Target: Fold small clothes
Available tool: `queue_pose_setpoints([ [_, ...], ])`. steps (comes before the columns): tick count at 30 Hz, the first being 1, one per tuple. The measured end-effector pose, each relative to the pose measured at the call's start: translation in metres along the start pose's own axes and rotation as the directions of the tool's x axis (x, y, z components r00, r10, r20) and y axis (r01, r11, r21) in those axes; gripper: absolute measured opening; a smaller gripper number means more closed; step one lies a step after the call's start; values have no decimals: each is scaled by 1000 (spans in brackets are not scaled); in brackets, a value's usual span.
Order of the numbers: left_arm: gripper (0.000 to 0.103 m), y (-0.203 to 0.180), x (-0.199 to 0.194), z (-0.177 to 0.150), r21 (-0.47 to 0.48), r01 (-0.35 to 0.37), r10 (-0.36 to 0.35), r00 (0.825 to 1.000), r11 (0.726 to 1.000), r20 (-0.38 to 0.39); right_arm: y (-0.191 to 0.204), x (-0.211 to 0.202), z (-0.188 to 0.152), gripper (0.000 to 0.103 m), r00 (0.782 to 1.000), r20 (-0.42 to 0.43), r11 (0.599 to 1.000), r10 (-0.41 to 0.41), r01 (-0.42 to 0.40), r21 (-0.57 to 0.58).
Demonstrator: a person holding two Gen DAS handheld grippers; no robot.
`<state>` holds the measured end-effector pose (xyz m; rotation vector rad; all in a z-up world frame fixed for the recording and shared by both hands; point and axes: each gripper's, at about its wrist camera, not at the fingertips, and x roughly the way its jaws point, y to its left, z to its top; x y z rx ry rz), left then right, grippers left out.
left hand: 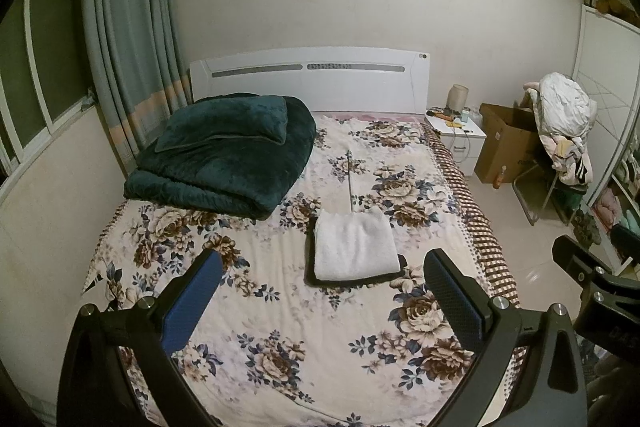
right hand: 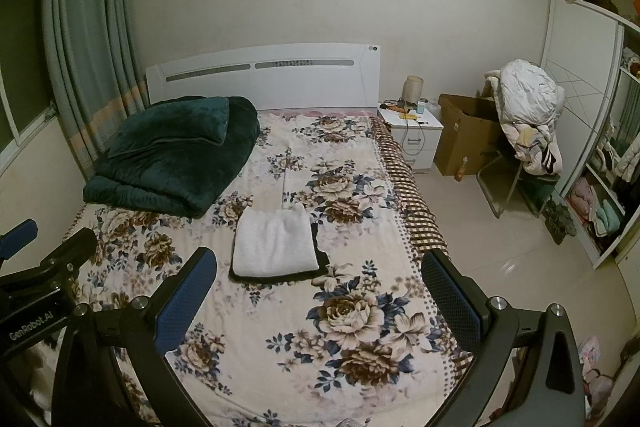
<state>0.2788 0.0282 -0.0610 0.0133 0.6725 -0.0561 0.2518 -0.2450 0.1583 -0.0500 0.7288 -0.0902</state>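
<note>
White folded cloth (left hand: 355,245) lies on a dark garment (left hand: 320,277) on my bed (left hand: 256,307); left gripper (left hand: 322,299) and right gripper (right hand: 320,301) both hover wide open, empty.

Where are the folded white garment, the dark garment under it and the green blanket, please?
folded white garment (left hand: 354,245): left wrist view, middle of its top.
dark garment (right hand: 280,277): right wrist view, near edge.
green blanket (left hand: 224,163): left wrist view, top face.

Bare floral bedspread (left hand: 256,307) surrounds the folded white garment (left hand: 354,245), with the green quilt (left hand: 224,155) bulking behind-left
</note>
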Motion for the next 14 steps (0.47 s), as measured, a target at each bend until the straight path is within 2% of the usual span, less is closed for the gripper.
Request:
queue_pose_setpoints([
  [14,103,-2,-4,0,-6,6,-5,1000,1000,6,0,-3,-2,103,1000,0,1000,-6,6,4],
])
